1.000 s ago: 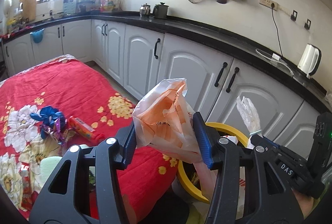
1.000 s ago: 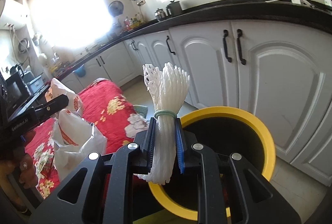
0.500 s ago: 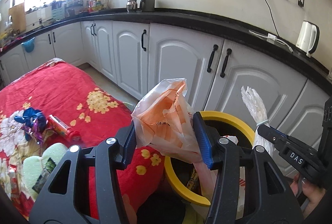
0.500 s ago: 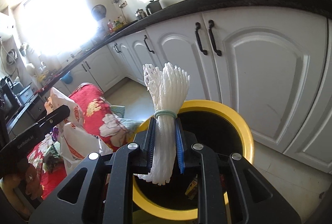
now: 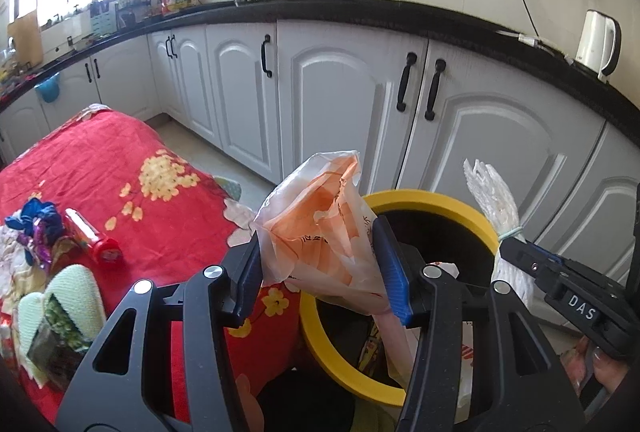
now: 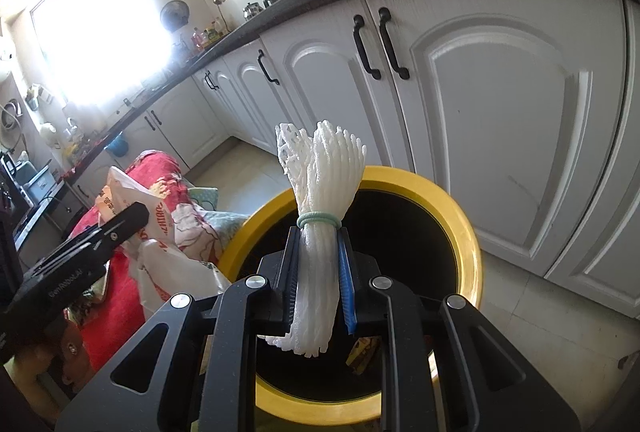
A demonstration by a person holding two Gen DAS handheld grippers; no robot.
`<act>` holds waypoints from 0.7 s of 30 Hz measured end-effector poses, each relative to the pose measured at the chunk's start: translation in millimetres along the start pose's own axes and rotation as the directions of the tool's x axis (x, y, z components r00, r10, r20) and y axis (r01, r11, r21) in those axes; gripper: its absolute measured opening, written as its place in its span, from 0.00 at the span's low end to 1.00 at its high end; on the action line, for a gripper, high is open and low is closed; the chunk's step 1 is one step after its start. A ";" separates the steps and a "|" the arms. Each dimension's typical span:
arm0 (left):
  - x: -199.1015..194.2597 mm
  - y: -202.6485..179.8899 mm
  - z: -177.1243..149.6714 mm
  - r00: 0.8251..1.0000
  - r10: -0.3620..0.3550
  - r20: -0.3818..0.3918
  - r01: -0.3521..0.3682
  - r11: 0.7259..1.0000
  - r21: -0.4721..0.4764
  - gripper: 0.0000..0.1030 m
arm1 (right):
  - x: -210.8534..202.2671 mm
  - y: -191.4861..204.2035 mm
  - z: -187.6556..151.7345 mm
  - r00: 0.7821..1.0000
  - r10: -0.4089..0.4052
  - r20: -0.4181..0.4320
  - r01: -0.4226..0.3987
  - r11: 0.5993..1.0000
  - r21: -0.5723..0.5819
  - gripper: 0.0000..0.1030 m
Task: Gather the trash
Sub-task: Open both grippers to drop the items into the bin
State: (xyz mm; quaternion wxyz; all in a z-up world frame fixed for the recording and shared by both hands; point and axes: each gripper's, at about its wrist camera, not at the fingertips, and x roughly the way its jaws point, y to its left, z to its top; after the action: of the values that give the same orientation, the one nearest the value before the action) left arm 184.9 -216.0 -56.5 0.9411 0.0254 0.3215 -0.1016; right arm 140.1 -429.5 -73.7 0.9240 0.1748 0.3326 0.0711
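Hovering at yellow-rimmed bin (image 6: 460,228), just below and ahead of both tools. Left hand-held gripper (image 5: 320,268) clamps orange plastic bag (image 5: 324,228); right hand-held gripper (image 6: 318,276) pinches white foam net bundle (image 6: 320,200). Neither dropped yet. Some scraps in bin; wrappers (image 5: 36,228) remain on red-covered desk (image 5: 100,160), left of left gripper.

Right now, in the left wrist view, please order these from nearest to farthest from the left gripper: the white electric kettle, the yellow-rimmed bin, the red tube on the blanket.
From the left gripper:
1. Yellow-rimmed black trash bin, just ahead, slightly right and below.
2. Red cylindrical tube, to the left on the red floral blanket.
3. White electric kettle, far right on the black countertop.
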 end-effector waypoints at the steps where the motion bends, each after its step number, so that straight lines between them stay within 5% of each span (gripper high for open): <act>1: 3.1 -1.0 -1.5 1.000 0.002 -0.007 -0.002 1.000 0.001 0.42 | 2.0 -1.7 -0.6 1.000 0.000 -0.005 0.000 1.000 0.007 0.18; 9: 19.0 -5.2 -5.0 0.999 -0.002 -0.043 0.003 1.000 0.003 0.45 | 9.9 -10.9 -5.0 1.000 -0.007 -0.026 0.007 0.999 0.036 0.22; 15: 26.9 -3.8 -7.4 0.997 -0.015 -0.074 0.014 1.000 -0.013 0.49 | 8.3 -15.2 -6.6 1.000 -0.015 -0.023 0.016 0.998 0.057 0.35; 21: 25.3 3.8 -7.2 0.997 -0.021 -0.080 0.018 0.999 -0.037 0.69 | 1.3 -17.7 -6.7 1.000 -0.028 -0.007 0.029 0.997 0.071 0.44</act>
State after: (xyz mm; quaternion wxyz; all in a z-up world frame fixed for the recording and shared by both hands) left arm 200.9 -216.0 -77.7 0.9267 0.0090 0.3610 -0.1038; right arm 137.1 -443.7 -85.8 0.9171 0.2024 0.3402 0.0466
